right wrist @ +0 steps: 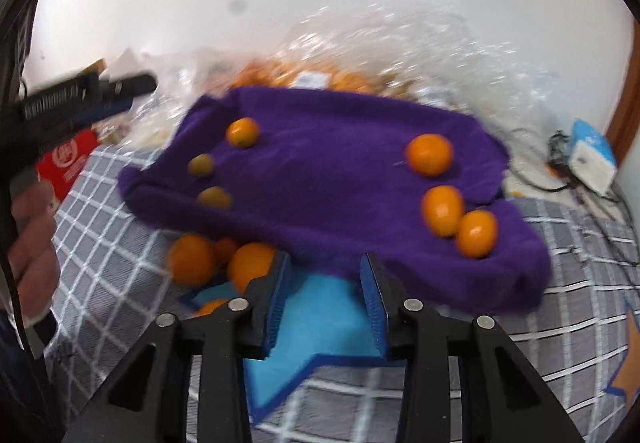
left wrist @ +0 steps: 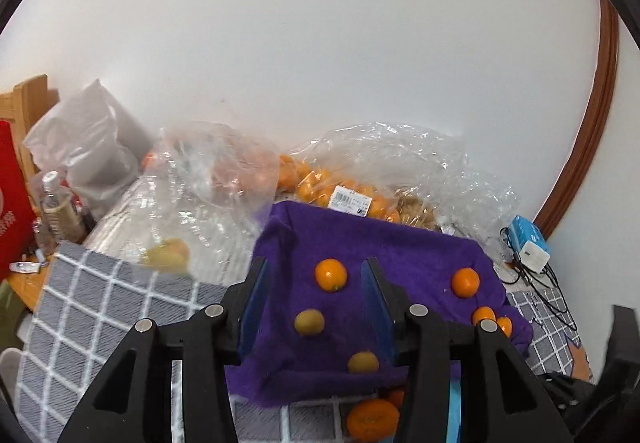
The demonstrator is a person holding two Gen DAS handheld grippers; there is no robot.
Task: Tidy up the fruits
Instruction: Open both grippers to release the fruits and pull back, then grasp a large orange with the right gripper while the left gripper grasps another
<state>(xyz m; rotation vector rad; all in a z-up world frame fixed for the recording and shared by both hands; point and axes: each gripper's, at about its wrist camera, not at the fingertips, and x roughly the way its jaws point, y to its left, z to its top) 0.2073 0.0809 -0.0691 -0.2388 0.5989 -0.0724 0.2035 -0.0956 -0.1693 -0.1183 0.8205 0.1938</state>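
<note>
From the left wrist camera we see our left gripper (left wrist: 314, 293) standing part open above the purple towel (left wrist: 400, 255), nothing pressed between its blue pads; an orange kumquat (left wrist: 331, 274) and a greenish kumquat (left wrist: 309, 322) show in the gap, lying on the towel below. Another greenish one (left wrist: 363, 362) lies nearer the towel's front edge, and a round orange fruit (left wrist: 465, 282) sits toward the right. A large mandarin (left wrist: 372, 417) rests on the grey checked cloth (left wrist: 80, 307) just in front of the towel, and clear plastic bags of fruit (left wrist: 352, 187) are heaped behind it. From the right wrist camera, blurred, our right gripper (right wrist: 325, 297) stands with a gap between its pads, holding nothing, over a blue star patch (right wrist: 320, 323) beside the towel's near edge. Two oval kumquats (right wrist: 460, 219) touch each other on the towel's right.
</note>
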